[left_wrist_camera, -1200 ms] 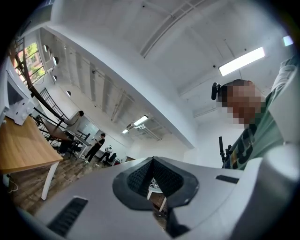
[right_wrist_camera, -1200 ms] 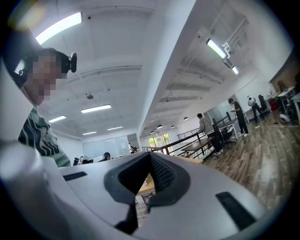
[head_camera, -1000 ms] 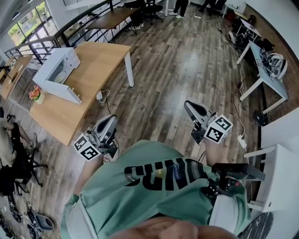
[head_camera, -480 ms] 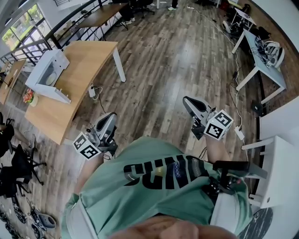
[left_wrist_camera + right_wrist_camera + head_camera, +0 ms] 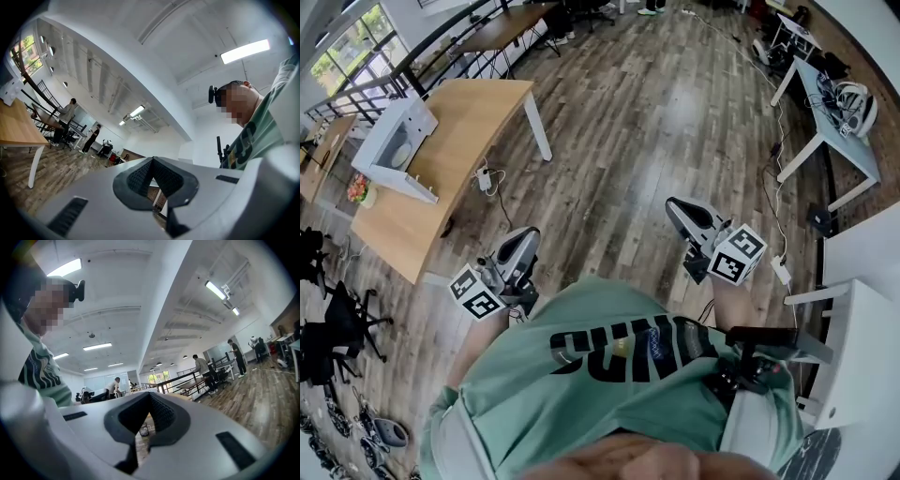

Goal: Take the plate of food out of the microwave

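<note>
Idling left gripper: you carry it closed and empty, low by your body.
Right gripper: closed on nothing too, as there is nothing within reach.
Microwave: far left on the wooden table, door open. The plate inside is too small to make out.

left gripper and right gripper closed

One microwave, two tools, one flower pot.

A wooden table stands at upper left on the plank floor. On it sit a white microwave, door open, and a flower pot at its left edge.
</note>
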### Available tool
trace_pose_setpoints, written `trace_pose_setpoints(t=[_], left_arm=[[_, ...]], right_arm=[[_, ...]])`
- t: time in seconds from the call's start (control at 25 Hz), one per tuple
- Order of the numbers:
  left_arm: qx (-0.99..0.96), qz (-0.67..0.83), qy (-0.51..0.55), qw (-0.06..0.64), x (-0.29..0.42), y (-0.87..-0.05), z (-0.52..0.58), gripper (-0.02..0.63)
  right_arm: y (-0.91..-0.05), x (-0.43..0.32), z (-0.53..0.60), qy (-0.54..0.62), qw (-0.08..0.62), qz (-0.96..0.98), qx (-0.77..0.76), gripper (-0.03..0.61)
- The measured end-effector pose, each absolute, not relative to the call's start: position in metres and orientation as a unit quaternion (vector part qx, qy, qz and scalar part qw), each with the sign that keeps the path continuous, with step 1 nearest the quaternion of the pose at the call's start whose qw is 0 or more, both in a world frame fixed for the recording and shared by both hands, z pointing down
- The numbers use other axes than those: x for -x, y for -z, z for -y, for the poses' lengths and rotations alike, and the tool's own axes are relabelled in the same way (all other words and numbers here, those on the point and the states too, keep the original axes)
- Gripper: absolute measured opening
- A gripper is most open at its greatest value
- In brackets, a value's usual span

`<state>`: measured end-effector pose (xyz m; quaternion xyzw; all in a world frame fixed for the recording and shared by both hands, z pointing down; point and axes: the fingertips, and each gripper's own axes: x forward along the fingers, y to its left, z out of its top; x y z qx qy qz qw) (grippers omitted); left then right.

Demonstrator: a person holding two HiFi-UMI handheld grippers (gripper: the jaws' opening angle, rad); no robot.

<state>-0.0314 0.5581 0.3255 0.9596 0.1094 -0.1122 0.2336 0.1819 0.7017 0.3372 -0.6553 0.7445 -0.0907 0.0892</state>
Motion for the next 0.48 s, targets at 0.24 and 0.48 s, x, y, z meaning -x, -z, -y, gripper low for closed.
trace_pose_setpoints(t=[0.24,0.48], left_arm=[[-0.960,-0.101,0.099,0.241,0.029,-0.339,-0.551,0.003],[-0.956,-0.093,0.115,0.252,0.038,-0.347,-0.485,0.003]], right_arm=[[-0.354,-0.191,-0.688,0.106,0.106,-0.745,0.650,0.005],[-0.360,-0.184,-0.624,0.109,0.090,-0.750,0.646,0.005]])
